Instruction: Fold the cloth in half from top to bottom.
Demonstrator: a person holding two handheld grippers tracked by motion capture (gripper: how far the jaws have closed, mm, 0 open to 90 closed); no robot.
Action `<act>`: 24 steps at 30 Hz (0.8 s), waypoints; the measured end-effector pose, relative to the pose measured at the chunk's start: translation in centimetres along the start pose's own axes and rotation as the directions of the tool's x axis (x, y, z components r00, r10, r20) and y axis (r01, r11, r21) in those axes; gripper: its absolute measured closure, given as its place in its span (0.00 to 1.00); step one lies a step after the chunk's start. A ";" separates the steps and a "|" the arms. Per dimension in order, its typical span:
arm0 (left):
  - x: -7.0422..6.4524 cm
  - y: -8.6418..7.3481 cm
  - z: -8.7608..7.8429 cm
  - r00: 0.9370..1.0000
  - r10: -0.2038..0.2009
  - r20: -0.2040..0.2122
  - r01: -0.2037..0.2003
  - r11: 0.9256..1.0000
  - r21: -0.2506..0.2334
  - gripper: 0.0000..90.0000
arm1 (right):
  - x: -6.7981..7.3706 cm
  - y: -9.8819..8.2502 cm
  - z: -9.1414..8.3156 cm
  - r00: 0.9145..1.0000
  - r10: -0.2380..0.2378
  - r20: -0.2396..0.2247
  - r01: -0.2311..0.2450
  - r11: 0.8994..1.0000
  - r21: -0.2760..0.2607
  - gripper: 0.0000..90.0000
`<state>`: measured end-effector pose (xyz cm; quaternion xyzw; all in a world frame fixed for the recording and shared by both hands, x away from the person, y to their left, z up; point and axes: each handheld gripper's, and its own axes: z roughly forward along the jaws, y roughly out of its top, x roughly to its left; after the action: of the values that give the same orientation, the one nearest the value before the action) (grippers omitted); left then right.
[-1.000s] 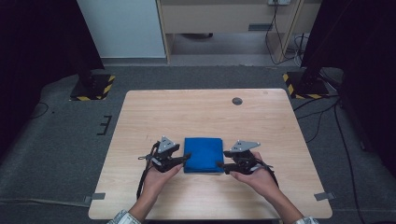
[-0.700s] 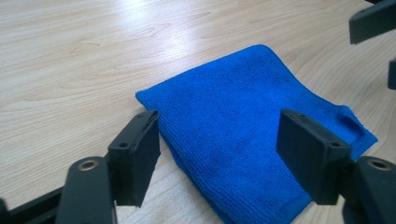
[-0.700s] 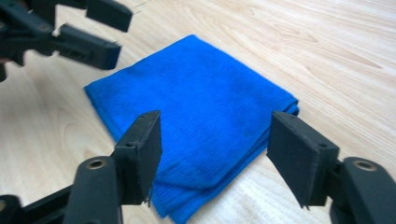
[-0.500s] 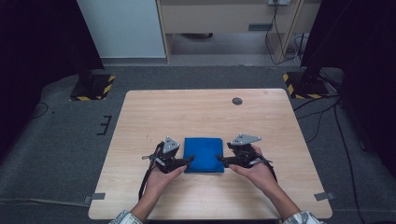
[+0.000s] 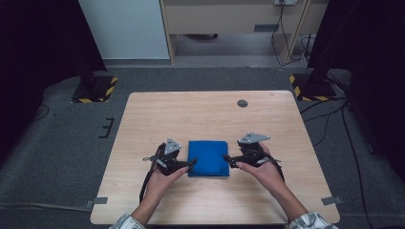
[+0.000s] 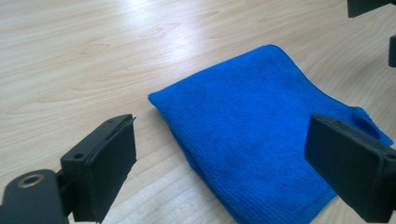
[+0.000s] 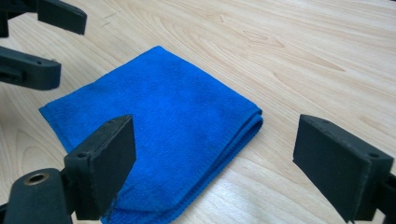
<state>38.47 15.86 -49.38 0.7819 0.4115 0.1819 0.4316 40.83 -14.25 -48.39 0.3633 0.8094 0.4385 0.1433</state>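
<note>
Both grippers, left point(image 5: 191, 164) & right point(image 5: 227, 160), have just been opening; jaws now spread wide, nothing pinched. Folded blue microfibre cloth point(image 5: 208, 158) lies flat btwn them on light wooden table point(image 5: 200, 114), near front edge. Fold looks done, cloth released; prob. only withdrawal left.

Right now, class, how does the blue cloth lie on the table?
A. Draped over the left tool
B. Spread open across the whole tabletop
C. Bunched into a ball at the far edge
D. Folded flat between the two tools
D: the blue cloth lies folded flat on the table, with the left tool and the right tool at either side of it, jaws open.
</note>
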 end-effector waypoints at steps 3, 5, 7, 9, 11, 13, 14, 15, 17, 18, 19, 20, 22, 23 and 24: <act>0.3 0.1 -0.2 1.000 0.000 -0.006 0.000 1.000 -0.003 0.09 | -0.3 0.1 -0.1 1.000 0.002 0.006 -0.002 1.000 0.004 0.14; 0.5 0.2 -0.3 1.000 -0.006 -0.013 0.006 1.000 -0.009 0.08 | -0.5 0.1 -0.2 1.000 0.004 0.012 -0.004 1.000 0.004 0.14; 0.7 0.3 -0.5 1.000 -0.006 -0.017 0.006 1.000 -0.007 0.08 | -0.7 0.1 -0.4 1.000 0.007 0.012 -0.007 1.000 0.001 0.14; 0.9 0.3 -0.6 1.000 -0.009 -0.018 0.009 1.000 -0.009 0.08 | -0.9 0.1 -0.6 1.000 0.015 0.013 -0.015 1.000 -0.005 0.14; 1.1 0.3 -0.6 1.000 -0.003 -0.019 0.003 1.000 -0.004 0.08 | -1.1 0.1 -0.8 1.000 0.018 0.016 -0.018 1.000 -0.009 0.14; 1.3 0.3 -0.7 1.000 -0.003 -0.023 0.003 1.000 -0.007 0.08 | -1.4 0.0 -1.0 1.000 0.012 0.018 -0.012 1.000 -0.008 0.14; 1.4 0.3 -0.7 1.000 -0.002 -0.022 0.002 1.000 -0.004 0.08 | -1.6 -0.1 -1.1 1.000 0.016 0.023 -0.015 1.000 -0.007 0.14; 1.6 0.2 -0.7 1.000 0.000 -0.020 0.000 1.000 0.000 0.08 | -1.8 -0.2 -1.2 1.000 0.016 0.025 -0.016 1.000 -0.004 0.14; 1.9 0.2 -0.7 1.000 0.005 -0.022 -0.005 1.000 0.008 0.08 | -2.2 -0.3 -1.4 0.999 0.026 0.036 -0.026 1.000 -0.006 0.15; 2.0 0.1 -0.8 1.000 0.010 -0.027 -0.010 1.000 0.012 0.08 | -2.4 -0.4 -1.5 0.999 0.032 0.040 -0.032 0.999 -0.006 0.15; 2.1 0.1 -0.8 0.999 0.010 -0.031 -0.009 1.000 0.013 0.08 | -2.6 -0.4 -1.6 0.998 0.036 0.042 -0.036 0.999 -0.006 0.15; 2.3 0.1 -0.8 1.000 0.009 -0.030 -0.008 1.000 0.013 0.08 | -2.7 -0.5 -1.7 0.998 0.037 0.049 -0.036 0.999 -0.010 0.15; 2.4 0.0 -0.9 1.000 0.014 -0.025 -0.014 1.000 0.013 0.08 | -3.0 -0.6 -1.9 0.997 0.043 0.066 -0.043 0.999 -0.012 0.14; 2.5 0.0 -0.9 1.000 0.018 -0.023 -0.018 1.000 0.013 0.08 | -3.1 -0.7 -1.9 0.996 0.052 0.074 -0.051 0.999 -0.013 0.13; 2.7 0.0 -1.0 0.999 0.025 -0.023 -0.024 1.000 0.017 0.08 | -3.3 -0.8 -2.0 0.995 0.055 0.081 -0.054 0.998 -0.015 0.12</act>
<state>39.40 18.52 -49.05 0.7883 0.4085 0.1928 0.4179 41.66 -18.10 -48.15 0.4018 0.7898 0.4325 0.1664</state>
